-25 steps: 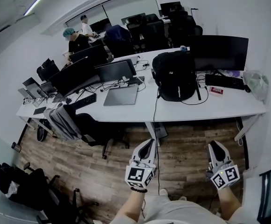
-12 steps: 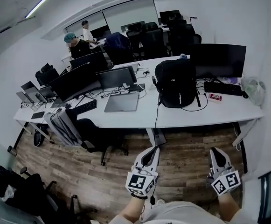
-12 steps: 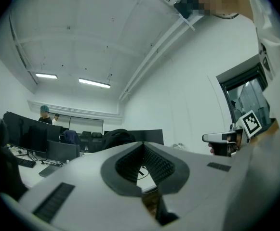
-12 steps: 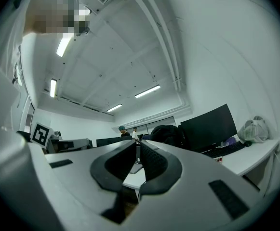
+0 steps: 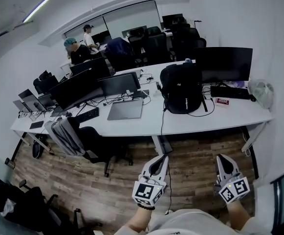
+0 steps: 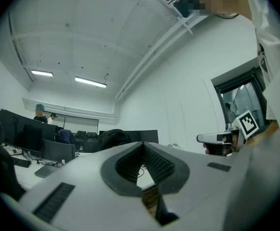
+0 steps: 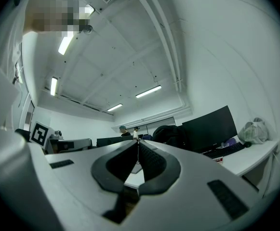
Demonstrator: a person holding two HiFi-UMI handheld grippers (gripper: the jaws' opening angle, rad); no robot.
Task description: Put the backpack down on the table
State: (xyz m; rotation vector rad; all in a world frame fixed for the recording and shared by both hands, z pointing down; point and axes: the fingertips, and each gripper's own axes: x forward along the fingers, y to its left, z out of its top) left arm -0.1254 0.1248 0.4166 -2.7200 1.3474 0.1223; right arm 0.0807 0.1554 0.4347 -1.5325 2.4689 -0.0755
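Backpack stands on table beside monitor; left tongs and right tongs closed, empty

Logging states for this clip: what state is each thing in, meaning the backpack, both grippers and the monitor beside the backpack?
backpack: standing upright on the table, nothing holding it
left gripper: shut, empty
right gripper: shut, empty
monitor: screen dark

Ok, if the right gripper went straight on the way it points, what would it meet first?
The right gripper would likely meet the white table's near edge, close by the black backpack; the way there looks free. Depth is unclear: it might pass above the edge.
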